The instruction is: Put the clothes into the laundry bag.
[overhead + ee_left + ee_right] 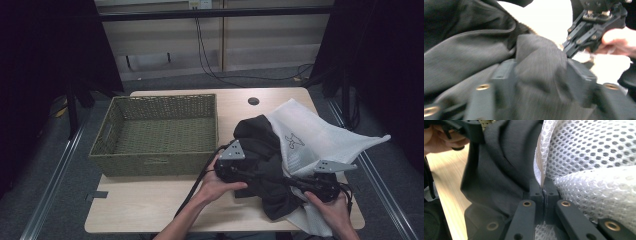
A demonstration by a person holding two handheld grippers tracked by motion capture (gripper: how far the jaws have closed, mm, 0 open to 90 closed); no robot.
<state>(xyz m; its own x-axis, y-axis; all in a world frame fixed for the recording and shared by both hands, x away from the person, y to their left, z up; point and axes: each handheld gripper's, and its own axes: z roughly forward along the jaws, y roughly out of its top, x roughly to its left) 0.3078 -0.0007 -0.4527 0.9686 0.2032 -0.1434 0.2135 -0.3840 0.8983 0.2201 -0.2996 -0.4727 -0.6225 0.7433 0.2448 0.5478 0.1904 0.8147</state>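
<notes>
Near the front edge of the desk [150,210], right of its middle, the person's two hands hold the tongs over a heap of cloth. The right tongs [543,188] are pressed shut on the edge of the white mesh laundry bag [594,165], its hem pinched between the two black jaws; in the high view they [300,184] sit close to the front right corner. The left tongs [539,72] stand apart with a fold of the dark grey garment [474,50] bunched between their jaws, which press on the fold from both sides; in the high view they [248,175] lie just left of the right pair. The garment [257,145] lies partly inside the bag's mouth and partly spilled toward the front edge. The bag [320,135] spreads back toward the right edge of the desk. Farther off, on the left half, an olive woven basket [160,165] stands, well apart from the cloth. A small round hole [253,101] shows near the back edge.
</notes>
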